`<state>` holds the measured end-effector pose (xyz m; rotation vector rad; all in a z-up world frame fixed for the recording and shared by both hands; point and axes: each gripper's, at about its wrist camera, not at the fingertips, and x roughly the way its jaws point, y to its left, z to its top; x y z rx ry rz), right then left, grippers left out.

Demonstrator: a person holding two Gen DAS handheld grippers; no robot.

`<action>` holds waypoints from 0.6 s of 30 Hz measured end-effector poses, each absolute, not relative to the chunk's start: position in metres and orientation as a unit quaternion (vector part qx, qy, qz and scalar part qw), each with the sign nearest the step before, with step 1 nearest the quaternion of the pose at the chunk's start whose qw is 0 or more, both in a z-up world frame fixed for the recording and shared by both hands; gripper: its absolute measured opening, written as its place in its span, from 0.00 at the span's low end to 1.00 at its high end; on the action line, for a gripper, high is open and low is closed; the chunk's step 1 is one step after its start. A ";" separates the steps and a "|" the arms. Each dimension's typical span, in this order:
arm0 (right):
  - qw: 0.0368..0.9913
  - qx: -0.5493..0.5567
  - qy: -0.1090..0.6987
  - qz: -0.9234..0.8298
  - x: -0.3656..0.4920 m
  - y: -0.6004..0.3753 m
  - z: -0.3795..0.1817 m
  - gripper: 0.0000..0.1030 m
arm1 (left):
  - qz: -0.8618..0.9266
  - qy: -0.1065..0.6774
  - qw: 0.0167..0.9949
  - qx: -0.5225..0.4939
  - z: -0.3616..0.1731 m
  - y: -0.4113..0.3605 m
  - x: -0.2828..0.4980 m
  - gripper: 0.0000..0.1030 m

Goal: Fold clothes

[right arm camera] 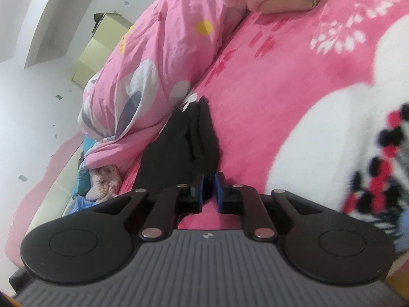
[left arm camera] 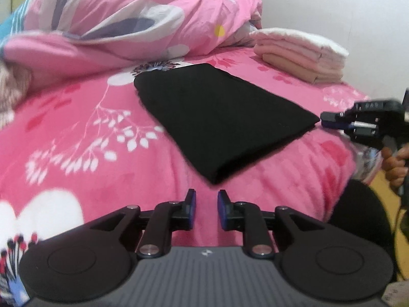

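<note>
1. Low in the left wrist frame, the left gripper (left arm camera: pixel 206 206) stands slightly parted, holding nothing, just short of the garment's near corner.
2. Mid-frame, the folded black garment (left arm camera: pixel 217 117) lies flat on the fuzzy pink floral blanket (left arm camera: pixel 102 153), a soft rectangle with its long axis running lower right to upper left.
3. At right edge, the right gripper (left arm camera: pixel 322 118) sits narrowly parted at the garment's corner; its own view shows the layered edge (right arm camera: pixel 204 140) just ahead, not pinched.
4. Farther back, a stack of pale folded clothes (left arm camera: pixel 299 53) rests beside a crumpled pink duvet (left arm camera: pixel 133 18).

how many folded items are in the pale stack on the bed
3 by colour: a white one on top, a pale pink one in the middle, a beige one at the bottom. The stack sits beyond the black garment; thinner layers may be hidden.
</note>
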<state>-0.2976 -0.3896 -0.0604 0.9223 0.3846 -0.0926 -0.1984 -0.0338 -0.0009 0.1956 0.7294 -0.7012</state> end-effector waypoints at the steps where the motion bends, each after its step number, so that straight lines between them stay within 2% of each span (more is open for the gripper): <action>1: 0.881 0.435 0.181 -0.047 -0.300 -0.390 -0.057 0.11 | -0.337 0.350 0.871 0.078 0.002 -0.027 -0.198 0.19; 8: 0.919 0.360 0.162 0.011 -0.276 -0.373 -0.028 0.11 | -0.366 0.316 0.875 0.012 0.015 -0.045 -0.169 0.24; 12: 0.930 0.298 0.215 0.014 -0.247 -0.361 -0.037 0.10 | -0.374 0.342 0.861 0.034 -0.012 -0.066 -0.159 0.24; 14: 0.928 0.272 0.255 -0.006 -0.241 -0.363 -0.046 0.01 | -0.379 0.339 0.861 0.022 -0.020 -0.061 -0.159 0.24; 18: 0.932 0.243 0.267 0.008 -0.226 -0.365 -0.030 0.05 | -0.396 0.336 0.855 0.003 -0.023 -0.052 -0.158 0.29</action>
